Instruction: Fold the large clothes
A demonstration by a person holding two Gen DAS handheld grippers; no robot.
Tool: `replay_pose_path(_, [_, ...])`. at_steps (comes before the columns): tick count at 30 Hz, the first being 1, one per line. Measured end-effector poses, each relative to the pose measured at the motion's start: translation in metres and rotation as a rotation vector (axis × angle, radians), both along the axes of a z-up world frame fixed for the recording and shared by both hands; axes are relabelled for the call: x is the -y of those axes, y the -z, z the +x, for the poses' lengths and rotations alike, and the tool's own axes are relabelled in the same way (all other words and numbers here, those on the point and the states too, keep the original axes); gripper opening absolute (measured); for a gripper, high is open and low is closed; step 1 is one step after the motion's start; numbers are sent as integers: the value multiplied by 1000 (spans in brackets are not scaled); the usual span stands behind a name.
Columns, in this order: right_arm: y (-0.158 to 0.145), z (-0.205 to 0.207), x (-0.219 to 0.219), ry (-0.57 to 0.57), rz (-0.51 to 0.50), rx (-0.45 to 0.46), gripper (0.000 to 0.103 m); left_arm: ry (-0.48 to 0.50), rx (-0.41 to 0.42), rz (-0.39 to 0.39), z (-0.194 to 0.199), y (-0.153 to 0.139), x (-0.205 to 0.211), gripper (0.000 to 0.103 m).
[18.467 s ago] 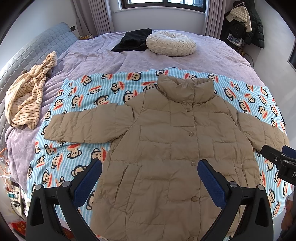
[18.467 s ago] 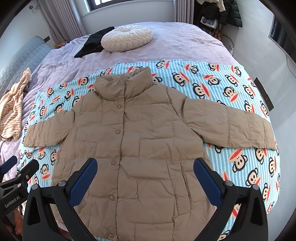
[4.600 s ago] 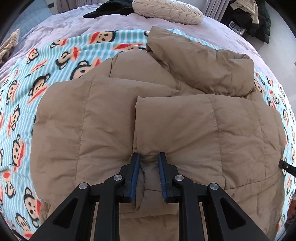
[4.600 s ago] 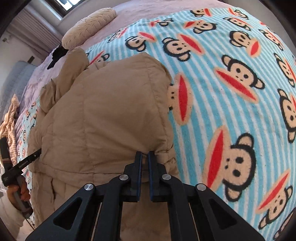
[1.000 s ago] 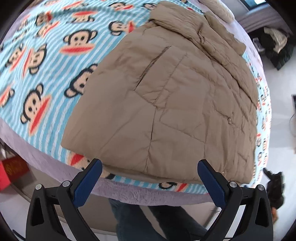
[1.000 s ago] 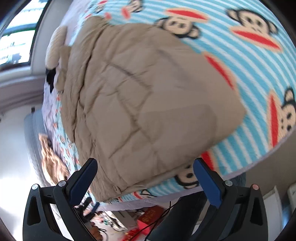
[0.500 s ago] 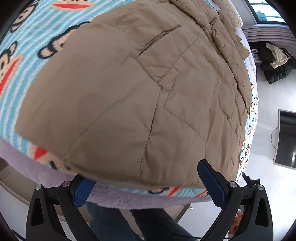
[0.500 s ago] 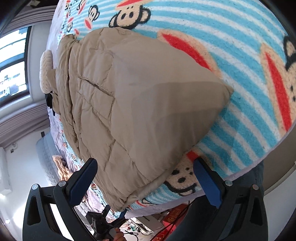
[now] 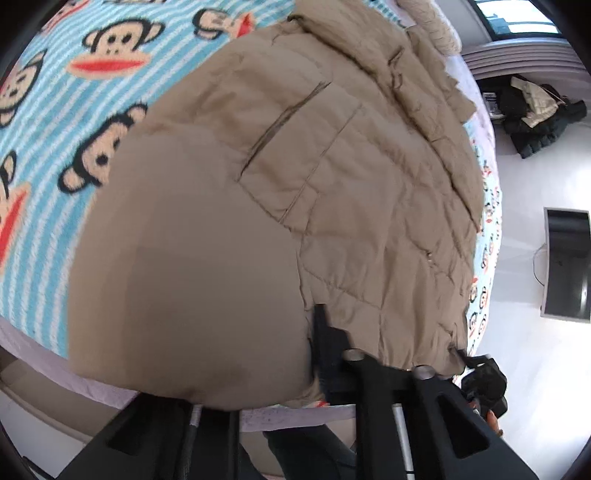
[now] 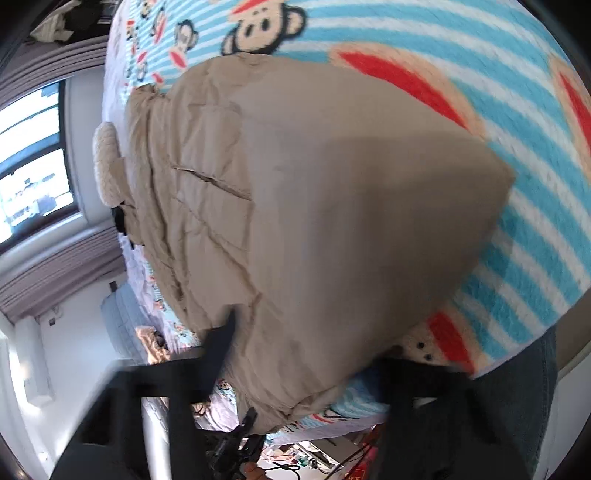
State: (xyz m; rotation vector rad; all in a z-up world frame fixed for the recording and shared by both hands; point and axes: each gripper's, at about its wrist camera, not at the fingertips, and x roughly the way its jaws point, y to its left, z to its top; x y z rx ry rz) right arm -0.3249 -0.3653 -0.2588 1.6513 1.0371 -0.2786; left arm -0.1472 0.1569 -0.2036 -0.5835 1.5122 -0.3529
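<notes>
A tan puffer jacket [image 9: 332, 192] lies folded on the monkey-print blanket [image 9: 74, 74] with its hem at the bed's near edge. My left gripper [image 9: 310, 325] is shut on the hem near its left corner. One black finger [image 9: 320, 321] shows, and the other is buried under the bulging fabric. In the right wrist view the jacket [image 10: 332, 221] fills the middle. My right gripper [image 10: 295, 343] is closing on the hem's right corner, and fabric packs the space between its jaws. Only its left finger [image 10: 225, 332] shows.
A cream round cushion [image 9: 432, 33] lies past the collar. The lilac sheet [image 9: 288, 413] marks the bed's edge, with a person's jeans [image 9: 306, 450] just below it. Dark clothes [image 9: 535, 110] and a black screen [image 9: 565, 266] are off to the right.
Both grippers dropped closer to the hem. Their jaws went from wide open to closed around the jacket's lower edge, which now bulges over the fingers.
</notes>
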Motion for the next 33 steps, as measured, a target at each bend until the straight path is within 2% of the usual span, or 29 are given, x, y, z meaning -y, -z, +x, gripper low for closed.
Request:
replay_pose_path(1, [0, -2, 0, -1, -13, -9, 15, 12, 15, -3, 1, -4, -2, 14])
replay_pose_path(3, [-6, -2, -2, 9, -40, 8, 12, 35, 43, -11, 3, -13, -5, 14])
replay_pose_path(11, [-39, 13, -2, -4, -121, 71, 11, 110, 154, -44, 28, -57, -3, 14])
replay_pose_path(16, [-82, 51, 8, -89, -201, 174, 11, 140, 270, -20, 65, -98, 5, 14])
replay_pose_path(23, [-140, 143, 34, -210, -294, 280, 10, 111, 395, 58, 137, -149, 29, 14])
replay_pose_path(27, [-168, 212, 51, -316, -337, 331, 10, 51, 450, 93, 190, -170, 49, 14])
replay_pose_path(30, [-181, 268, 65, -383, -371, 349, 10, 5, 468, 123, 227, -174, 61, 14])
replay_pose_path(33, [-185, 324, 74, -435, -416, 345, 10, -29, 460, 171, 268, -166, 75, 14])
